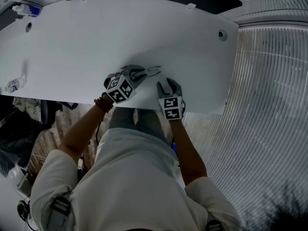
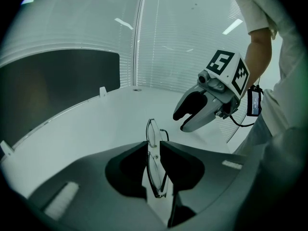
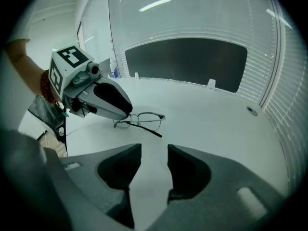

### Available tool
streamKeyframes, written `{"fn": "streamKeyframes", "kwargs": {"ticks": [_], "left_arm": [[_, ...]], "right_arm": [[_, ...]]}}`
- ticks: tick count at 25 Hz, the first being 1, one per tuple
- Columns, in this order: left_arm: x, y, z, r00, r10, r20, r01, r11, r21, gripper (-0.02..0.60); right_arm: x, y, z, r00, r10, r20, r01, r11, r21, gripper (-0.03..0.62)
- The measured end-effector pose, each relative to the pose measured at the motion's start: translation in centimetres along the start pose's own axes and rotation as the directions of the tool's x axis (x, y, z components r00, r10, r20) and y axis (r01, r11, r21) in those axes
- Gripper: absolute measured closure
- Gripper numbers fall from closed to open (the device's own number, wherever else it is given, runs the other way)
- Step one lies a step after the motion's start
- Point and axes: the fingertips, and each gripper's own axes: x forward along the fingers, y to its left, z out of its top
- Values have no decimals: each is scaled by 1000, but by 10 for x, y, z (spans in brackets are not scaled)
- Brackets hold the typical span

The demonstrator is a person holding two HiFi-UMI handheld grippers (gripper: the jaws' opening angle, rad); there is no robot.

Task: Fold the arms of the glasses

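Holding the glasses (image 3: 142,120) low over the white table (image 1: 96,37) near its front edge, the left gripper (image 2: 154,150) is clamped on the frame. One arm sticks out unfolded, so swinging it inward looks next. The right gripper (image 3: 149,170) hovers near, jaws moderately apart, empty.

Looks like an office: white desk (image 1: 120,32) with cable grommet (image 1: 222,34), dark divider panel (image 3: 185,61), window blinds (image 2: 183,42).

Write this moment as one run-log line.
left hand-held gripper: shut on glasses | right hand-held gripper: open, empty, apart from glasses | one glasses arm unfolded
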Motion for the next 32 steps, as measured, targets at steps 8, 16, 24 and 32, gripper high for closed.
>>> {"fn": "streamKeyframes", "kwargs": {"ticks": [8,16,24,32], "left_arm": [[3,-22,2,1000,12,-12,-12,999,46,500],[10,-35,-1,999,46,-19,-45,997,65,503],[-1,-25,14,994,110,26,-112,991,73,499],[-70,-20,85,962,211,171,-212,977,-13,505]], "right_arm": [[-15,5,-13,1000,7,8,-7,1000,21,425],[-21,5,-27,1000,10,14,-10,999,37,425],[-34,-3,-15,998,4,65,-8,999,53,425],[-98,-15,41,978,-34,208,18,997,77,425]]}}
